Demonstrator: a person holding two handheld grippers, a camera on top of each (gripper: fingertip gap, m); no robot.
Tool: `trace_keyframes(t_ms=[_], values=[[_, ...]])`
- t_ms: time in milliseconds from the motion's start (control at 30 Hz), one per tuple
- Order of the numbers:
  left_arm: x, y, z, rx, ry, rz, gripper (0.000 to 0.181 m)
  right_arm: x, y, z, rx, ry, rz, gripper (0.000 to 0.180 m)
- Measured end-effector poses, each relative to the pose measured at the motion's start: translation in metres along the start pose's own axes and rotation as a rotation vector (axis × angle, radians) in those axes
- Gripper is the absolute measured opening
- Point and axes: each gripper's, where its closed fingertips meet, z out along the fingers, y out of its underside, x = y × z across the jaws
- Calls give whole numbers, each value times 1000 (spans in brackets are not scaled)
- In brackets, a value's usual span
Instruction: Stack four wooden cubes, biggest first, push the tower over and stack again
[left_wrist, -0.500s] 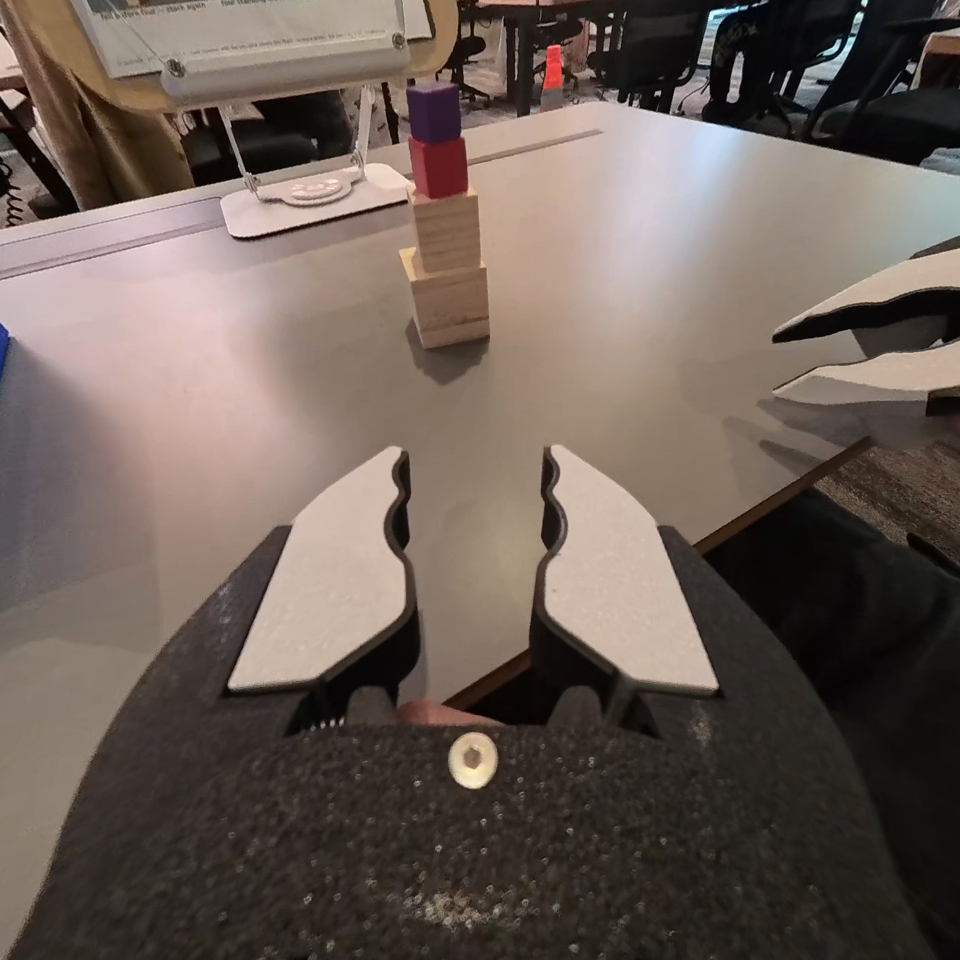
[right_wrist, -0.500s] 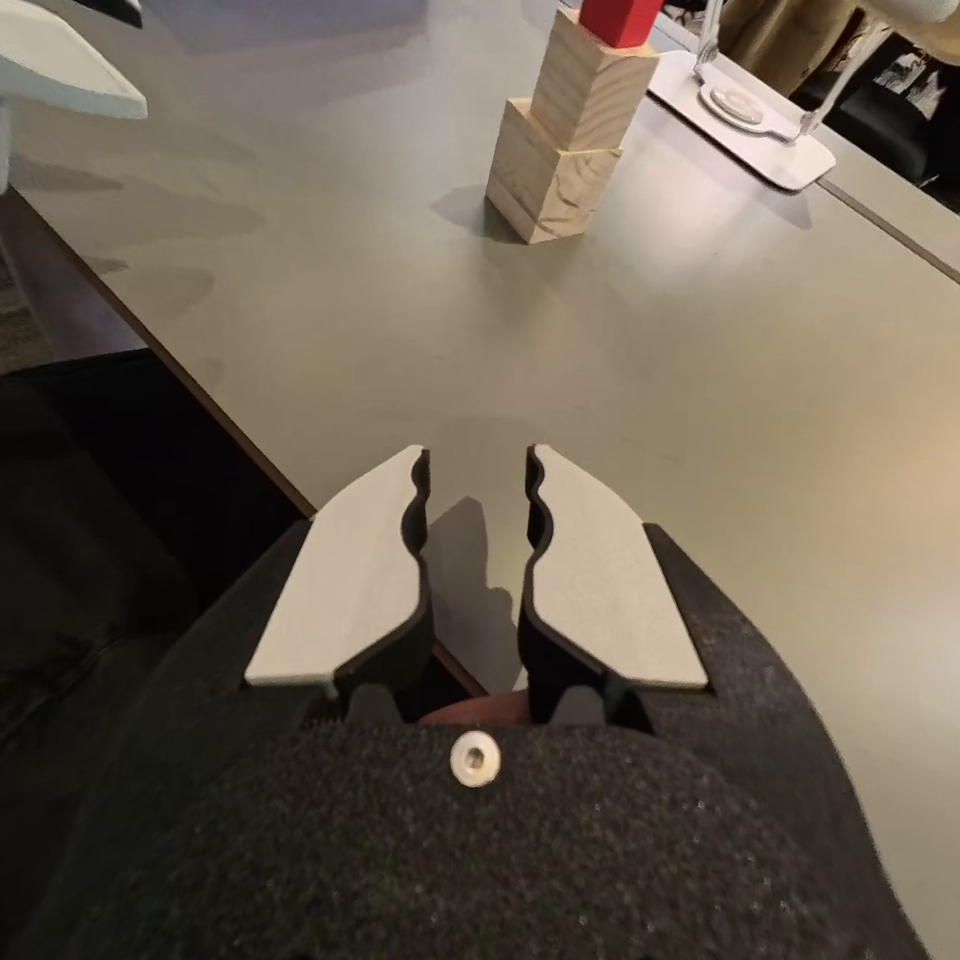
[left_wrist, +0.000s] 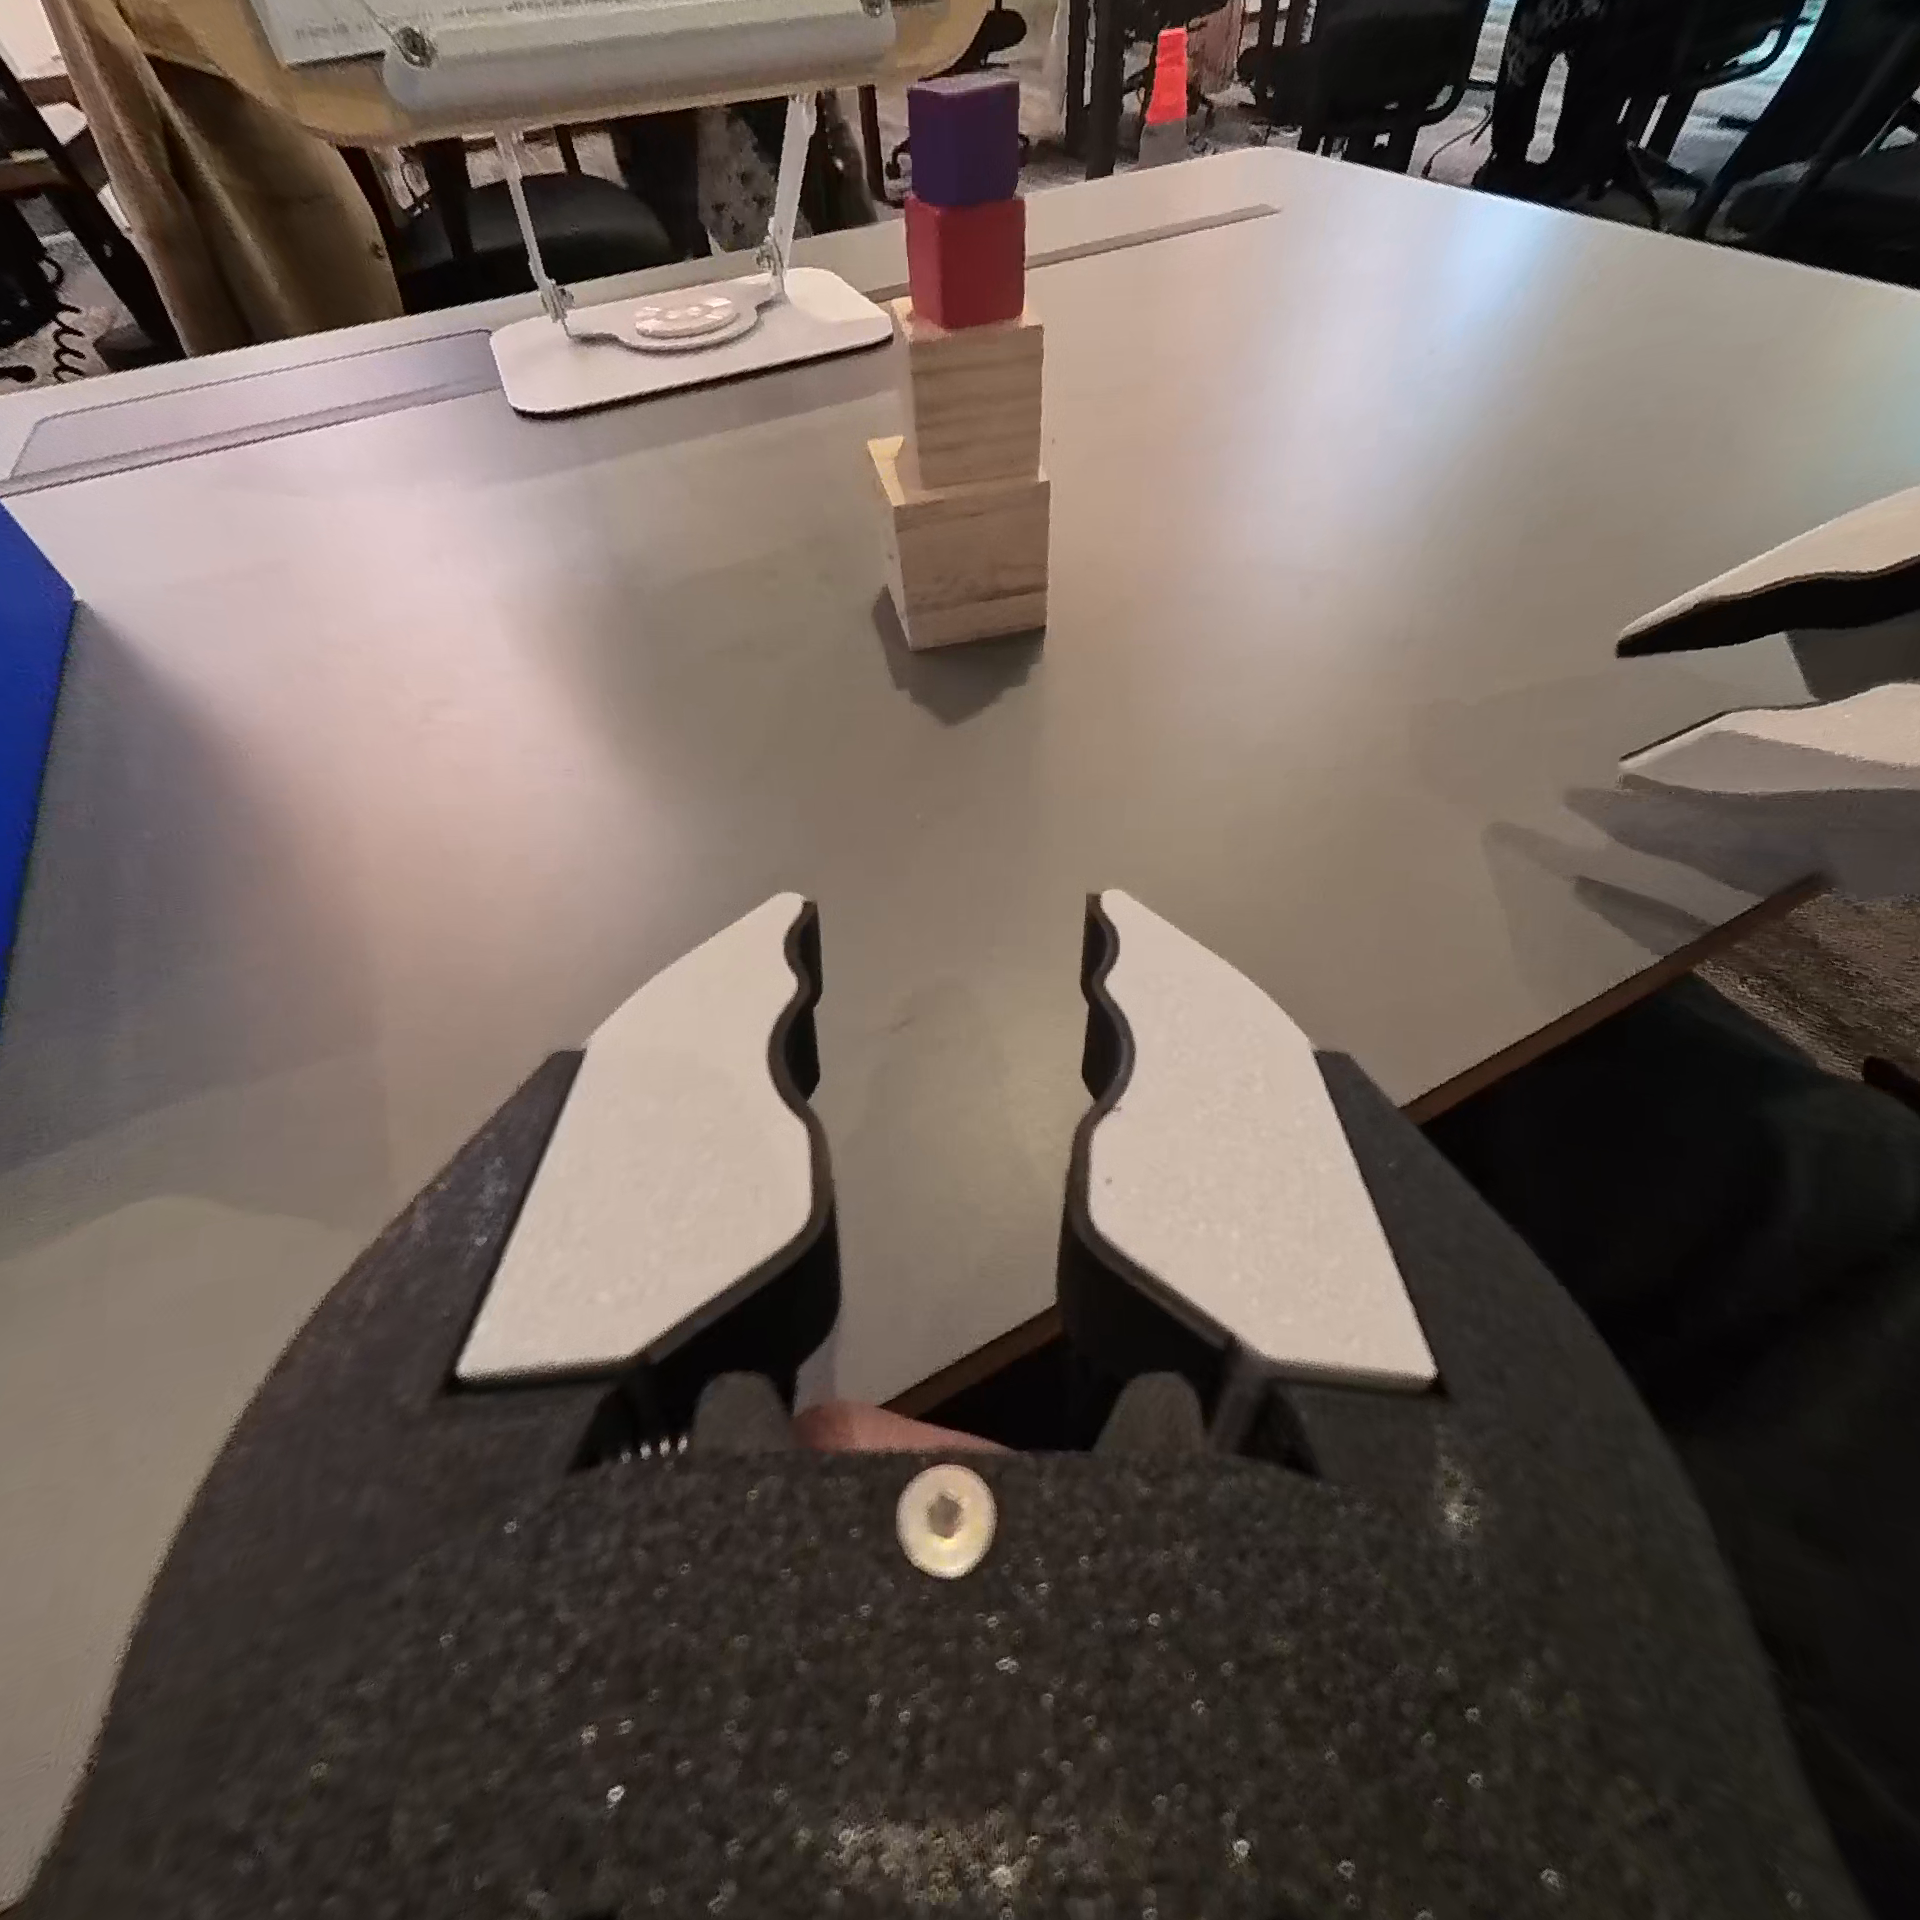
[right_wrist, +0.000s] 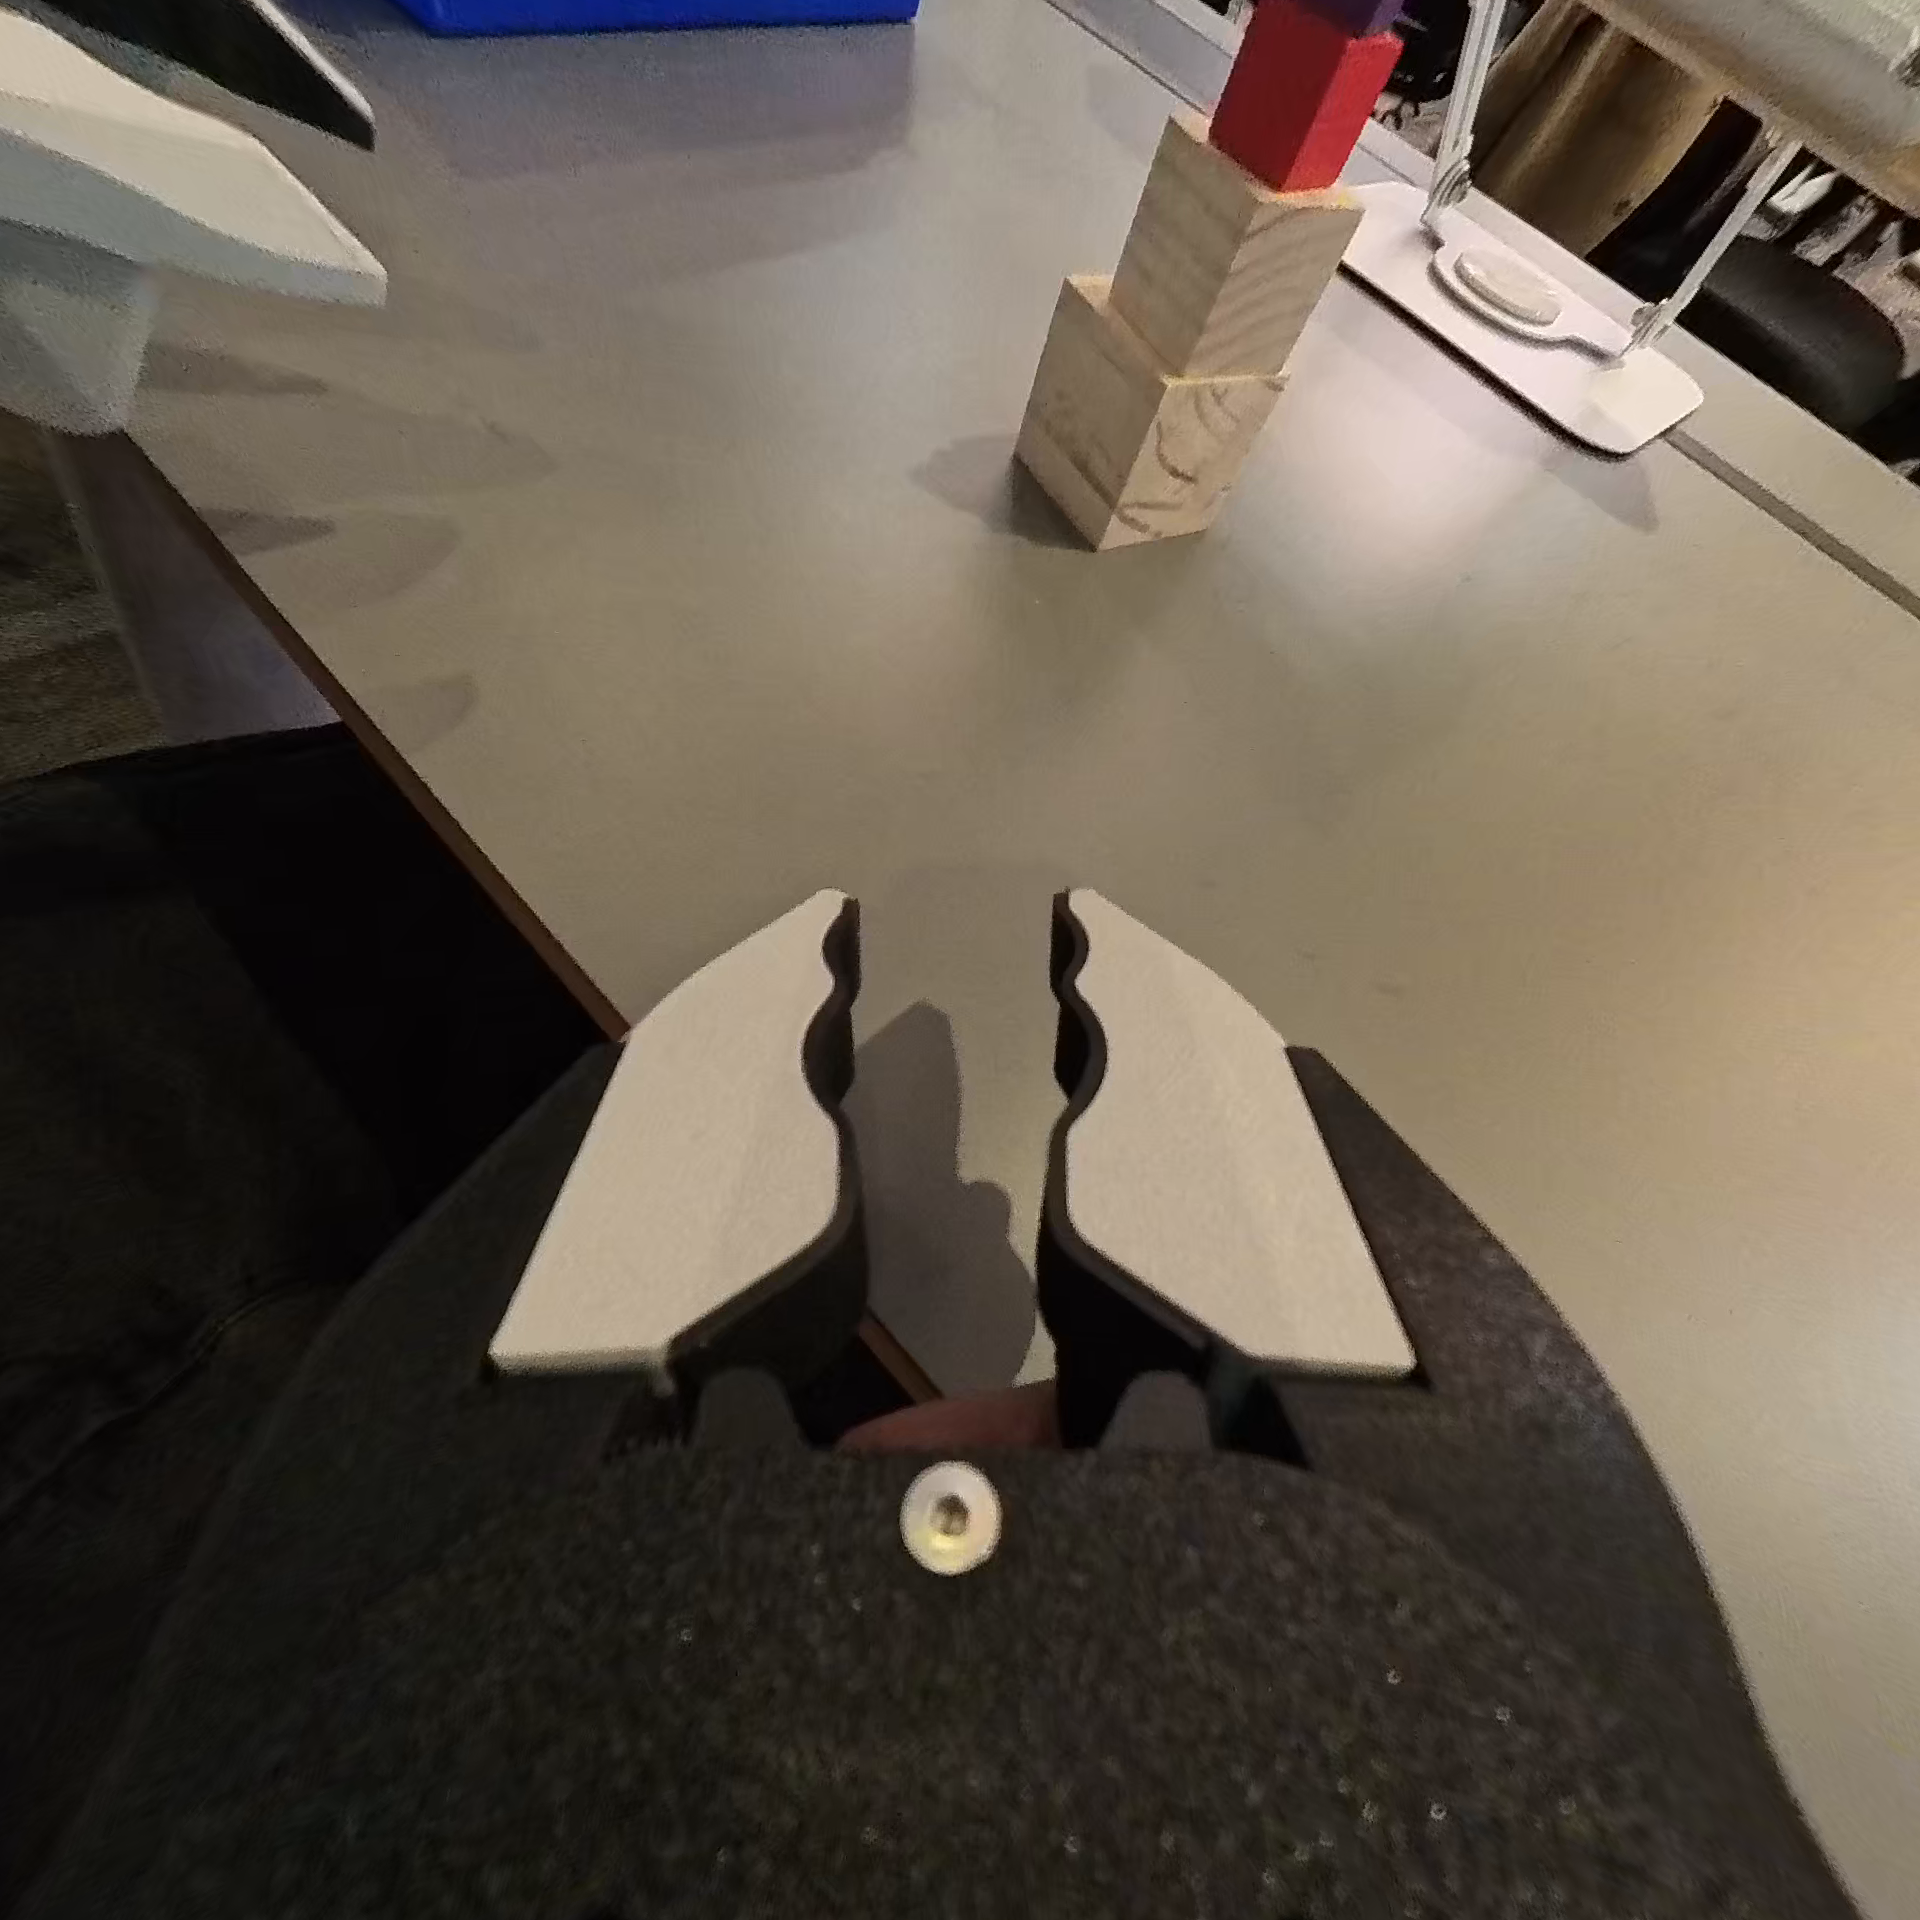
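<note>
A four-cube tower (left_wrist: 971, 364) stands complete at upper centre of the bench (left_wrist: 416, 779); both tongs, left (left_wrist: 951, 925) and right (right_wrist: 956, 914), hover open and empty, likely about to push it over.

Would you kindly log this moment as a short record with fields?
tower: four cubes stacked, standing on the grey table
order, bottom up: large plain wooden cube, smaller plain wooden cube, red cube, purple cube
left gripper: open, empty, short of the tower
right gripper: open, empty
behind tower: white stand base
</note>
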Motion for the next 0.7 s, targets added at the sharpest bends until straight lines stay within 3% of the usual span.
trace_keyframes(t_ms=[467,533,700], values=[[6,4,2,-18,13,17,46,0,1,-1,-1,2,-3,33],[7,5,2,-19,15,21,46,0,-2,-4,13,-9,-19,0],[10,4,1,-24,26,17,45,8,-7,-7,26,9,23,0]])
